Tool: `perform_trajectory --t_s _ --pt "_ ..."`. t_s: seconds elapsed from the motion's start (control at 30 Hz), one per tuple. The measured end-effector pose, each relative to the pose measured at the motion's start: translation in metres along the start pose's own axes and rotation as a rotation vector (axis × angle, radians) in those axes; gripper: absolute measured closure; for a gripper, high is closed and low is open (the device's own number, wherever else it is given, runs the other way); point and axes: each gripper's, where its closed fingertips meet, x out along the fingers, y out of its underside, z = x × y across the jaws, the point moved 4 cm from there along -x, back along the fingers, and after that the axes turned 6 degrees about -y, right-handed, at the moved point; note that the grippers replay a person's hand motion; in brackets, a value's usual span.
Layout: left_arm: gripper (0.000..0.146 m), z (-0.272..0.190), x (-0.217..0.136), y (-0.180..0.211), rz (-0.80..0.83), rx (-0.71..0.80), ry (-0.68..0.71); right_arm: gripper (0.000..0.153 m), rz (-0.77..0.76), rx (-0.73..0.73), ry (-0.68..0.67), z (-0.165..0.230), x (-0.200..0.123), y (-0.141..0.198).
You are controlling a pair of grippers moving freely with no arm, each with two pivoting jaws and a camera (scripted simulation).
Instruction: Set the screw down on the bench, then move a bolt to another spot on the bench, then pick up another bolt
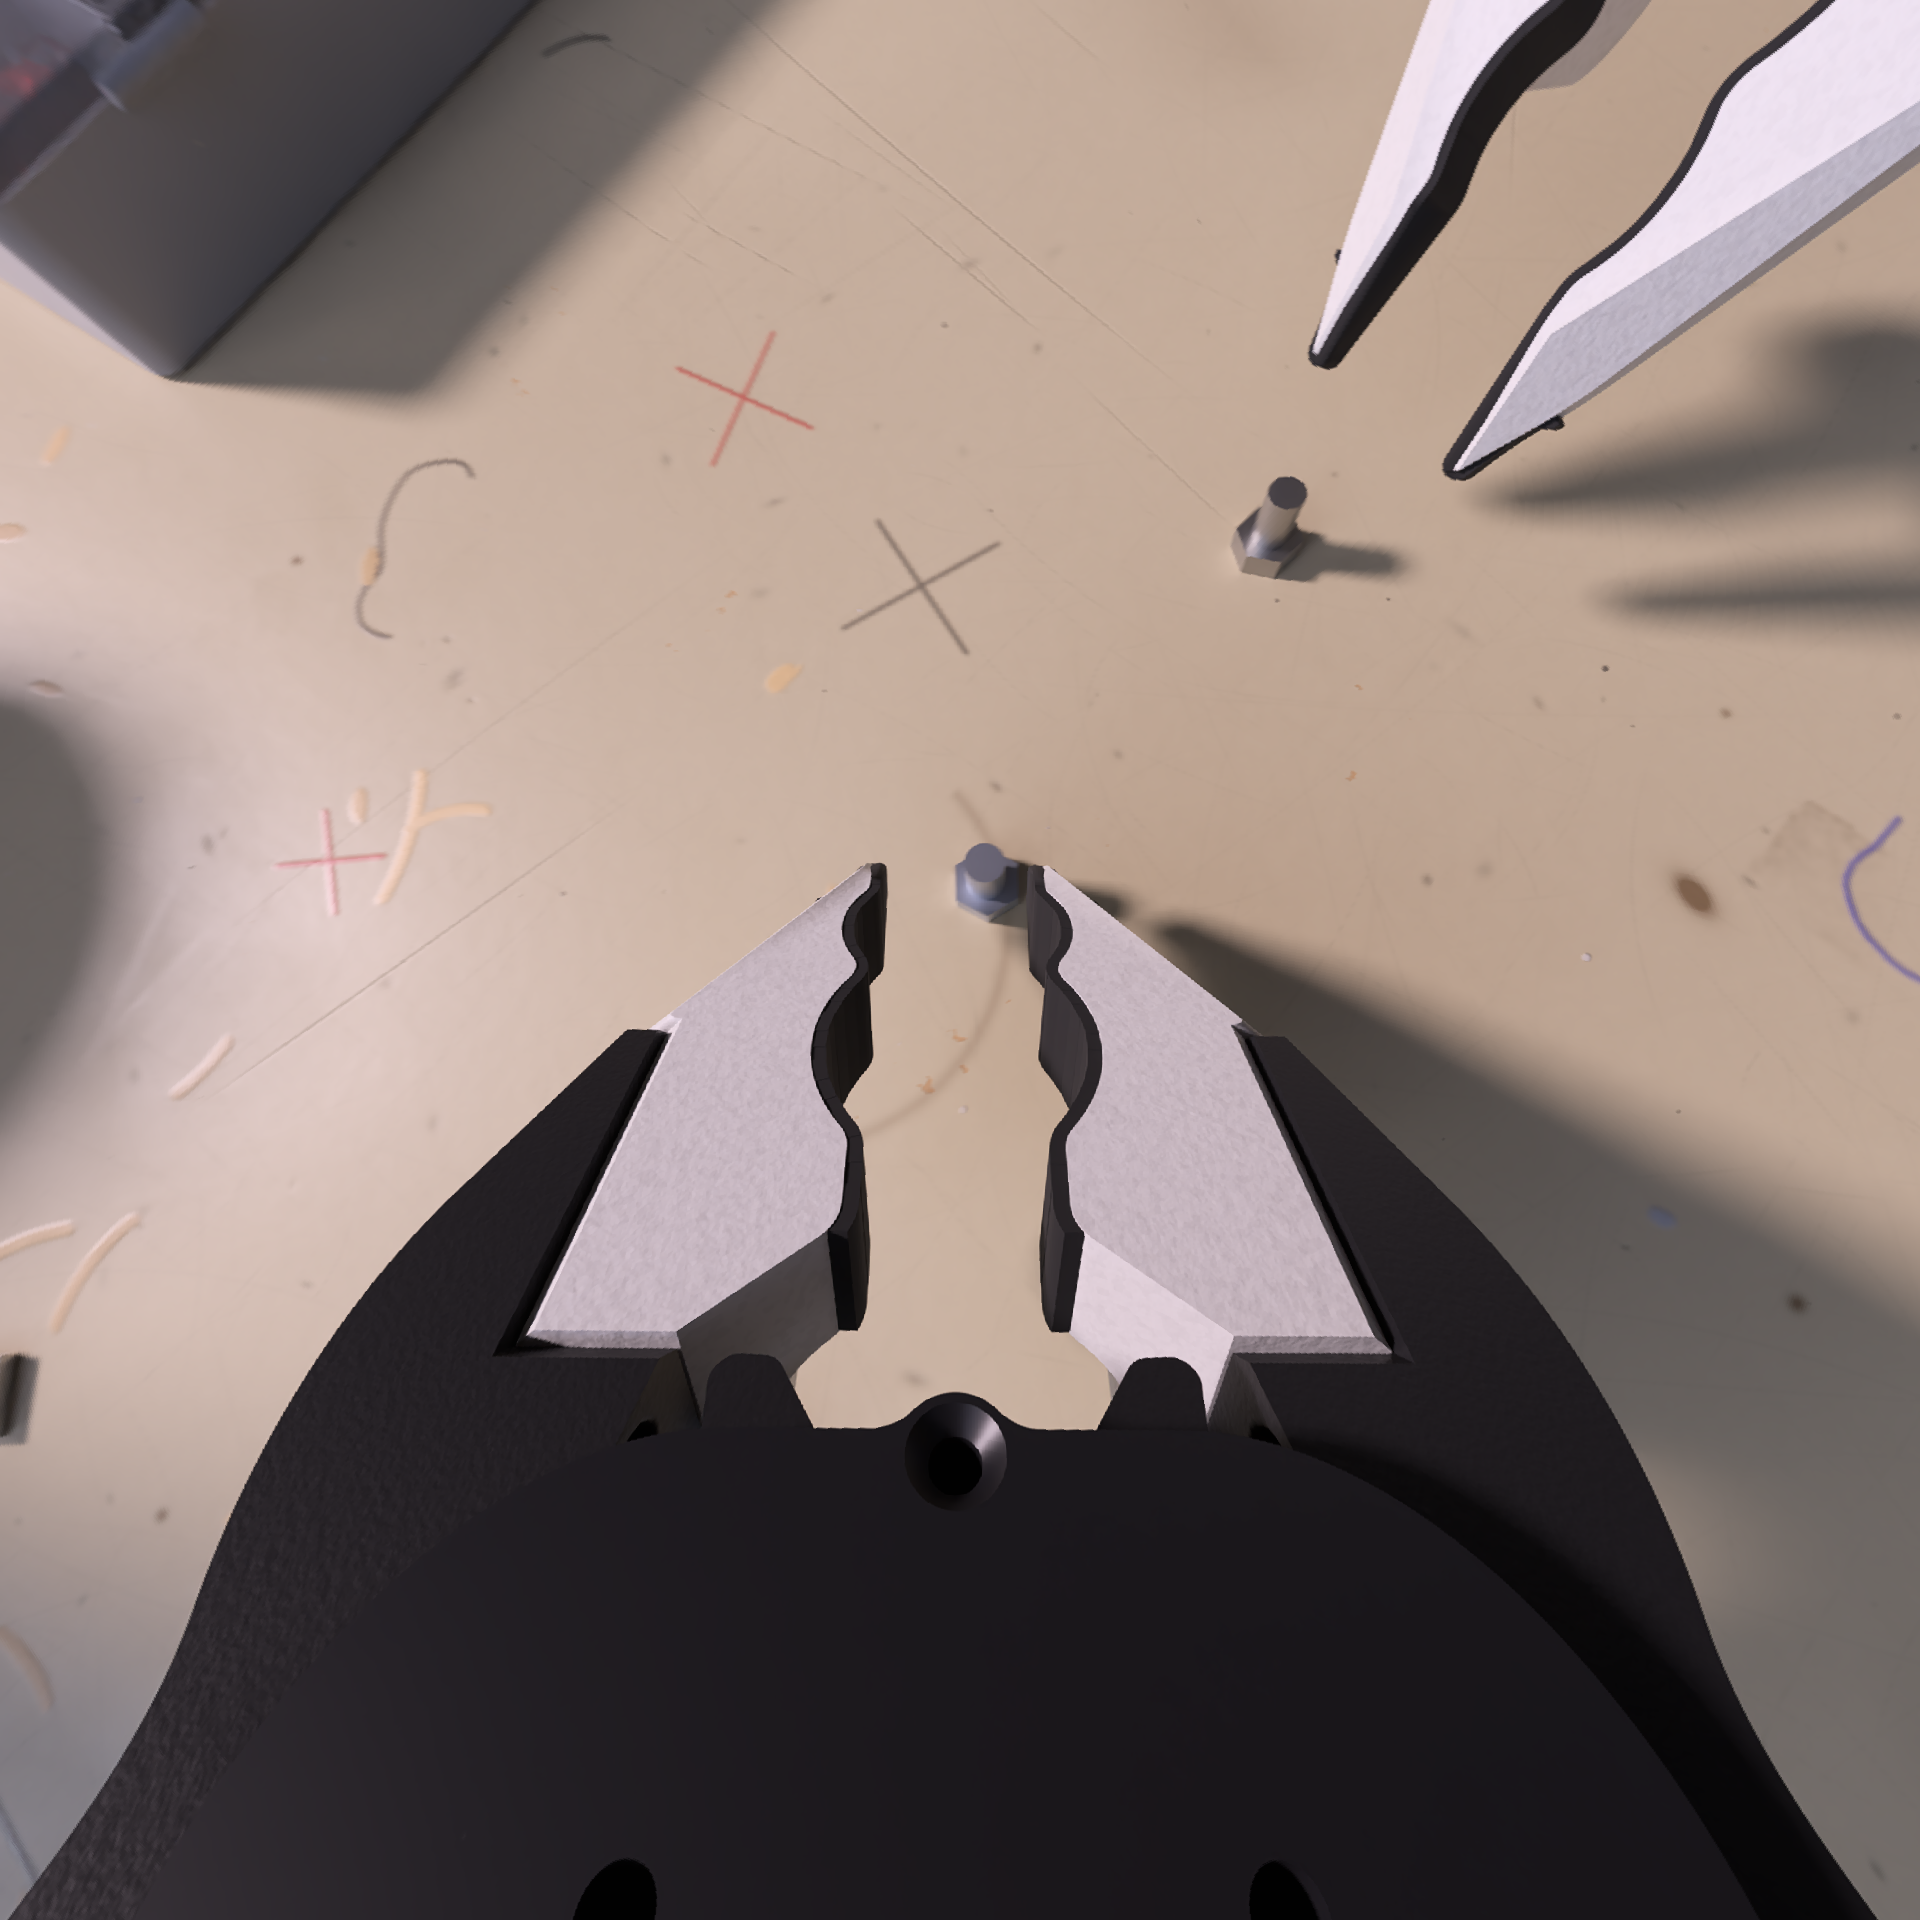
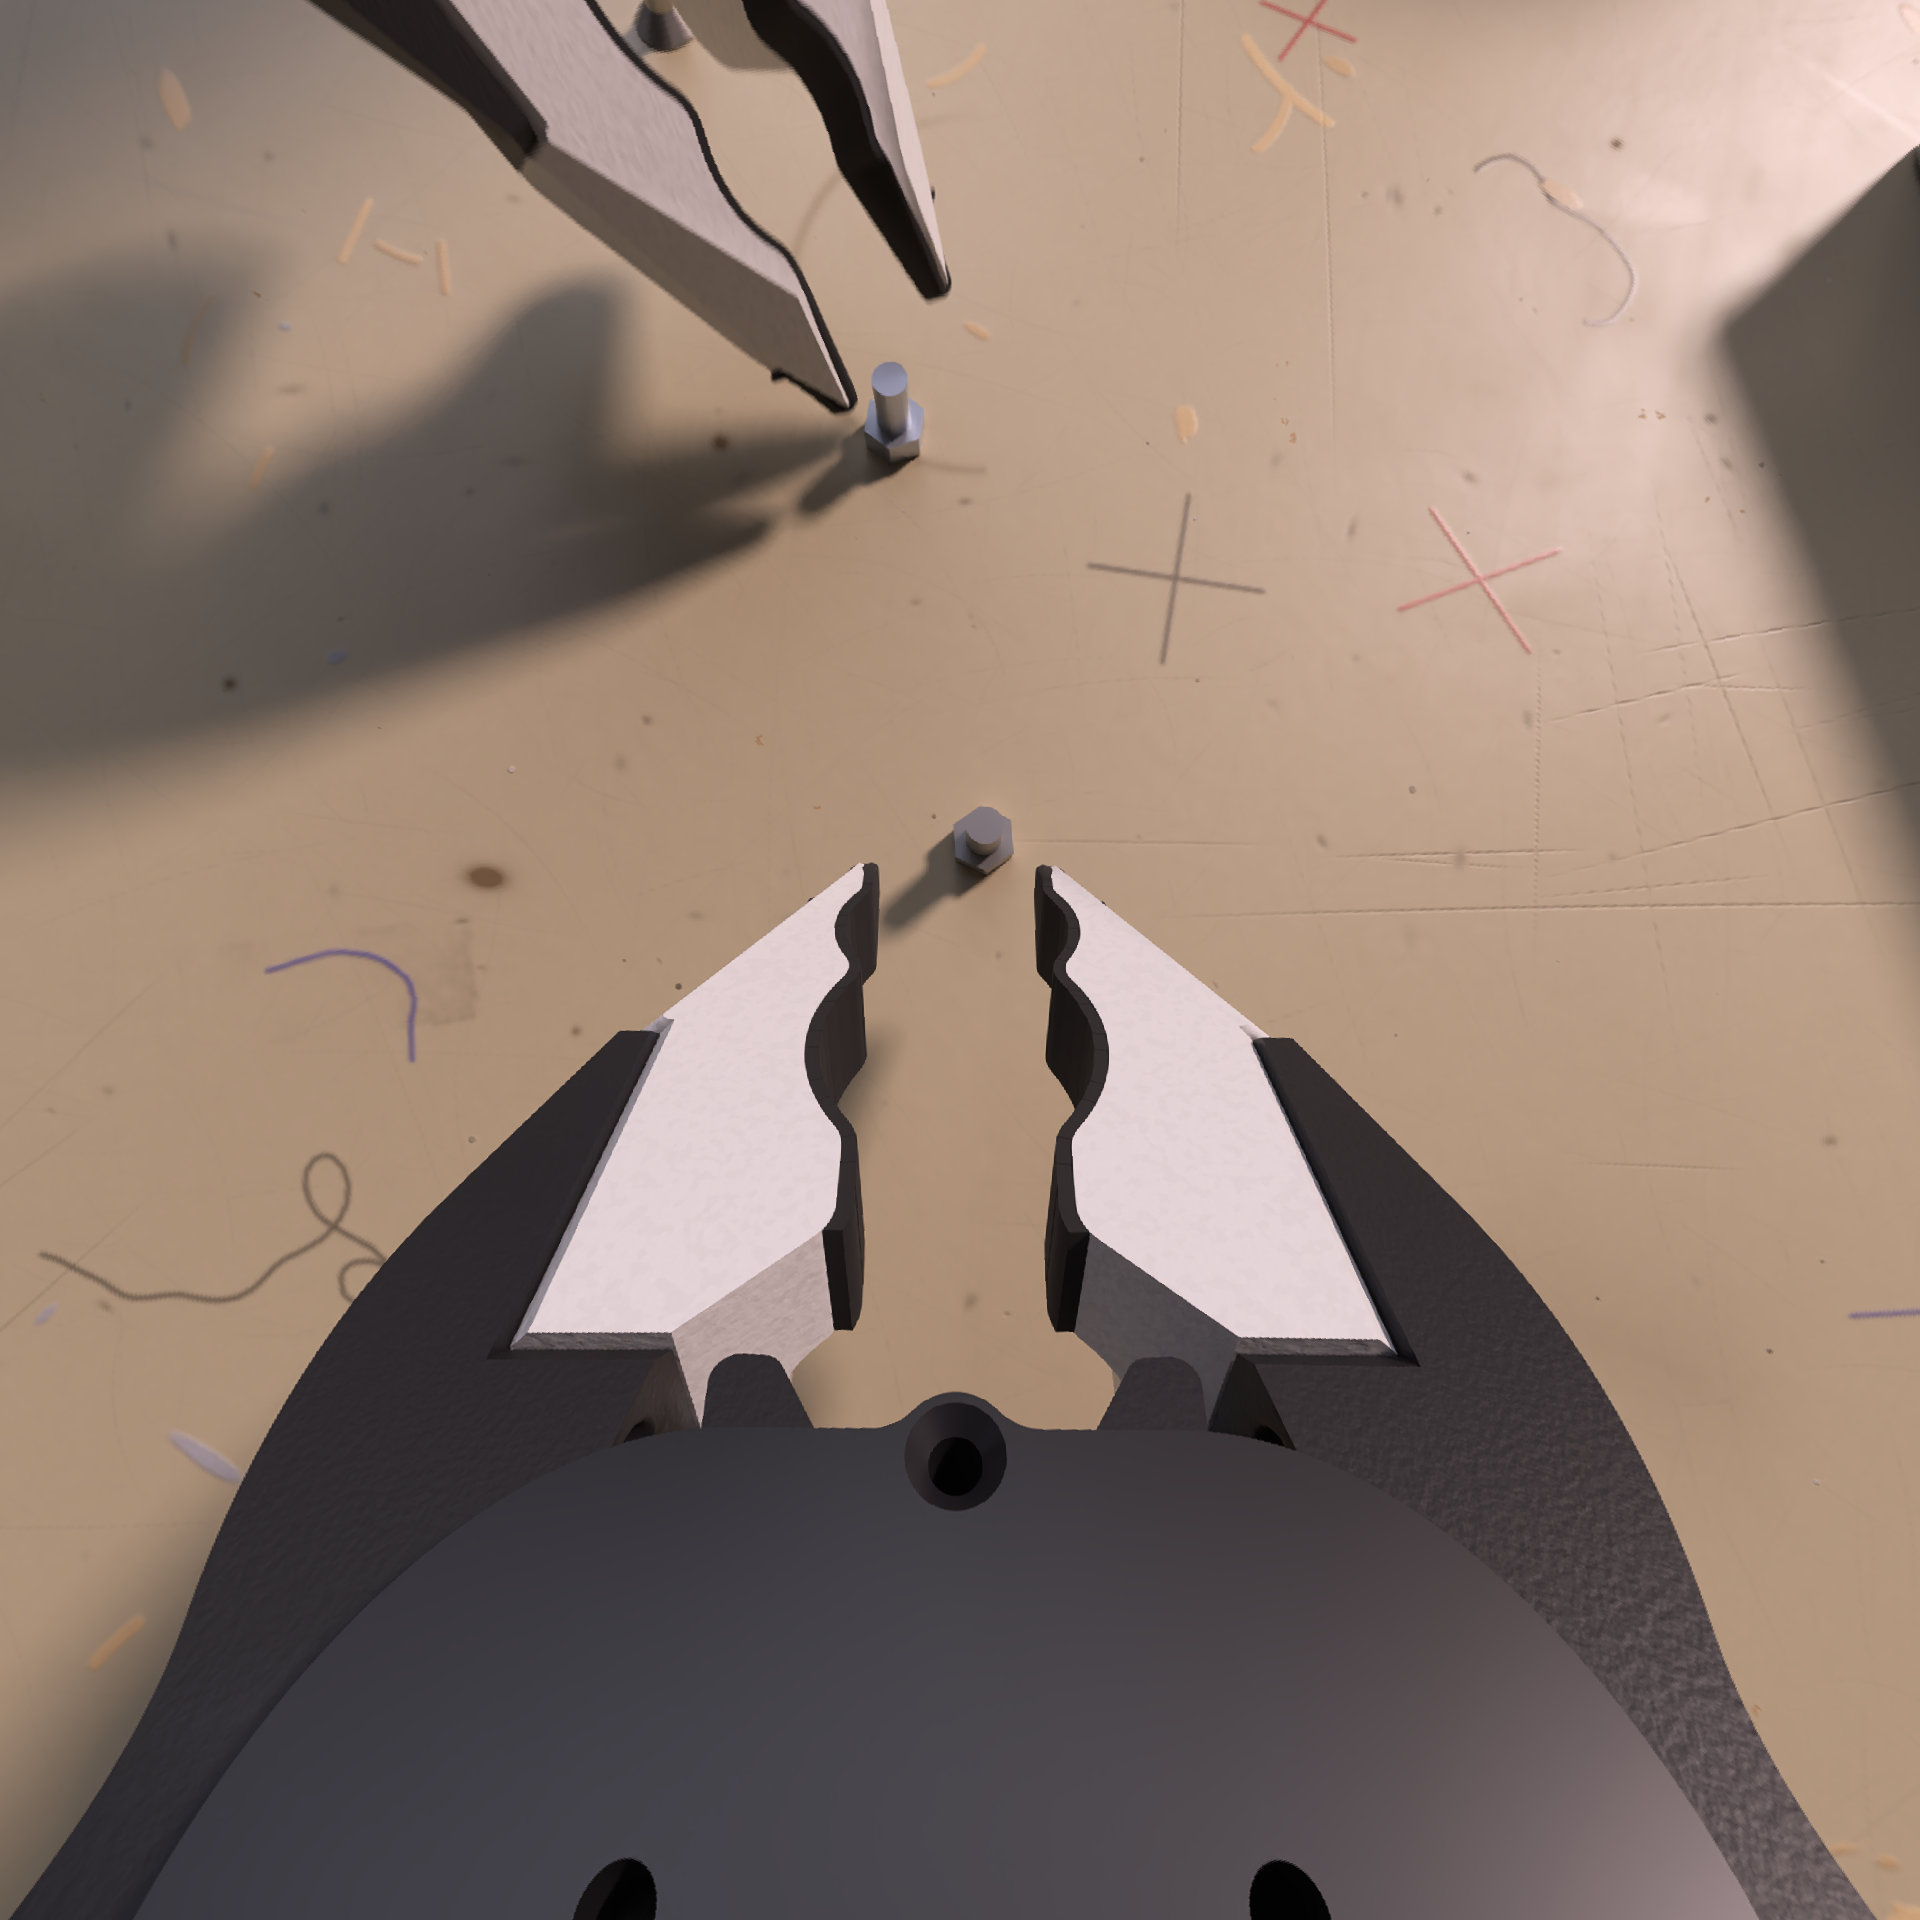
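Standing head-down on bench [image 1: 1143, 727]: two bolts [image 1: 1270, 527] [image 2: 981, 837]; left gripper [image 1: 956, 883], right gripper [image 2: 956, 883] both parted, empty.

Left gripper [image 1: 956, 883]: angled down toward the surface, jaws parted, nothing held, white fingers [image 1: 727, 1122] with dark wavy inner pads. Right gripper [image 2: 956, 883]: same posture, jaws parted and empty, tips low.

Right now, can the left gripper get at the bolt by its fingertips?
Probably yes. The left gripper is open and the bolt stands upright on the bench just inside its right fingertip, nothing between them. The right gripper is apart.
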Motion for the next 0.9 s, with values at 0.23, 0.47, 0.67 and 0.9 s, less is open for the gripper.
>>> perform_trajectory --t_s 0.23,0.47,0.67,0.9 --pt "0.126 -0.01 0.012 0.003 0.087 -0.004 0.015 0.132 -0.025 0.002 -0.017 0.002 0.001 0.004" --pt "0.133 -0.009 0.017 0.0 0.081 0.011 -0.011 0.148 -0.056 0.007 -0.028 -0.002 -0.001 0.0" --pt "0.133 -0.014 0.01 -0.018 -0.083 0.111 -0.038 0.144 -0.202 0.145 -0.096 -0.011 -0.003 -0.022" --pt "0.133 -0.028 -0.015 -0.059 -0.348 0.306 -0.099 0.139 -0.392 0.352 -0.32 -0.016 -0.008 -0.047"
